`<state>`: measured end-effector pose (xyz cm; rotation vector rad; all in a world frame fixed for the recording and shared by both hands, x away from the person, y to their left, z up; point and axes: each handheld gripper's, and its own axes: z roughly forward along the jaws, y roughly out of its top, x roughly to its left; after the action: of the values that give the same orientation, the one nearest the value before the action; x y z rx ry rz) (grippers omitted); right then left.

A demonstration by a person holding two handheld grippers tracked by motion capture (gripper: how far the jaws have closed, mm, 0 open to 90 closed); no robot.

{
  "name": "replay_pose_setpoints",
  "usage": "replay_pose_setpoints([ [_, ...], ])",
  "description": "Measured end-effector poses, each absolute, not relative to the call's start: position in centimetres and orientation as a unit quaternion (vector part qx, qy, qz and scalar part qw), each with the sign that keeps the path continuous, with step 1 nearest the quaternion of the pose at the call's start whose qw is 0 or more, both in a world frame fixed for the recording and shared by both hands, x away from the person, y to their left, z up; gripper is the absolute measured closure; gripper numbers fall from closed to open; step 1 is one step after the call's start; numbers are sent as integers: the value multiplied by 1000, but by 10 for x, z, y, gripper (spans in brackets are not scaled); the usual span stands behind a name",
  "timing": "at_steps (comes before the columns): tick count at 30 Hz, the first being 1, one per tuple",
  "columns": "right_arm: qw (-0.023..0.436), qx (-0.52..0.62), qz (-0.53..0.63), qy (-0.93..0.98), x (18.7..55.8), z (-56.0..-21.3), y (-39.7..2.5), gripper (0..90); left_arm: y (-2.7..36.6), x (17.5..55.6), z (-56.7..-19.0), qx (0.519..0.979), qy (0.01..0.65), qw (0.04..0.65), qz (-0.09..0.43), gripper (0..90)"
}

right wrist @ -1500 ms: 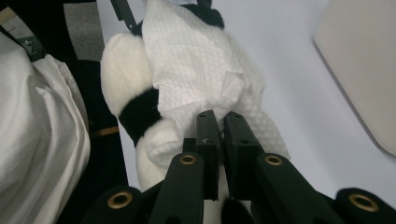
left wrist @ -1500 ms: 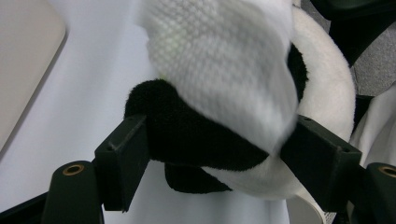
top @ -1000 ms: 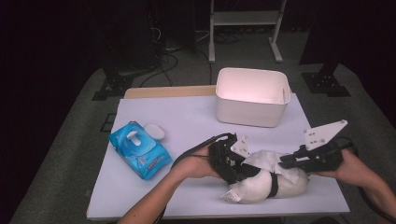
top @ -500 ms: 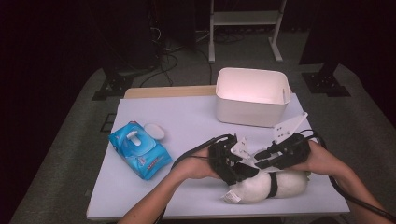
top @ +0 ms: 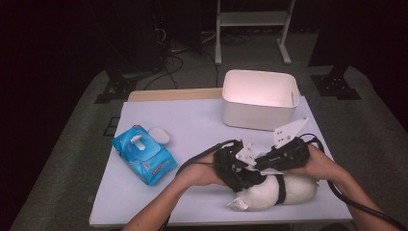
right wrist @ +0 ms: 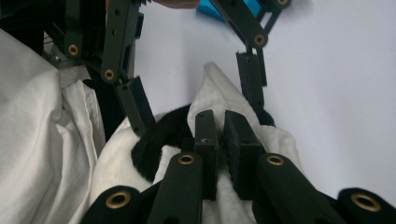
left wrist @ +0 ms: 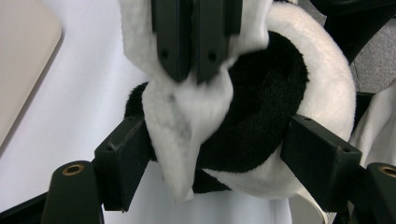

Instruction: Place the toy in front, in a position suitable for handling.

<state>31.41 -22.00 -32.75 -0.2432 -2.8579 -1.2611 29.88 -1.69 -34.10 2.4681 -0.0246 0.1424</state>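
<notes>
A white and black plush toy lies near the table's front right edge. My left gripper is open, its jaws wide apart on either side of the plush's black patch, touching the fur. My right gripper comes in from the right, shut on a white flap of the plush. In the left gripper view the right gripper pinches that white flap from above. In the right gripper view, the left gripper straddles the plush beyond my right gripper.
A white open box stands at the back right of the white table. A blue pack of wipes with a white round lid beside it lies at the left. White cloth bunches next to the plush.
My right gripper has moved left from the table's right side onto the plush and shut on its white flap. The left gripper has stayed at the plush.
</notes>
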Motion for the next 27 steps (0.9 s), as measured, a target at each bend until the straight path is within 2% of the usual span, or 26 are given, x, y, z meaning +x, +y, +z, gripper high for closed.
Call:
replay_pose_setpoints([
  [8, -15, -105, -380, -919, 299, -324, -255, 821, -19, 299, -340, 944, -10, 325, 55, 242],
  [17, -37, -129, -385, -913, 291, -314, -282, 658, -20, 300, -339, 945, -10, 321, 55, 241],
  [20, -33, -138, -369, -919, 293, -319, -286, 610, -20, 300, -339, 946, -10, 321, 55, 241],
  [27, -2, -139, -370, -918, 306, -332, -271, 575, -22, 298, -338, 946, -17, 319, 60, 240],
])
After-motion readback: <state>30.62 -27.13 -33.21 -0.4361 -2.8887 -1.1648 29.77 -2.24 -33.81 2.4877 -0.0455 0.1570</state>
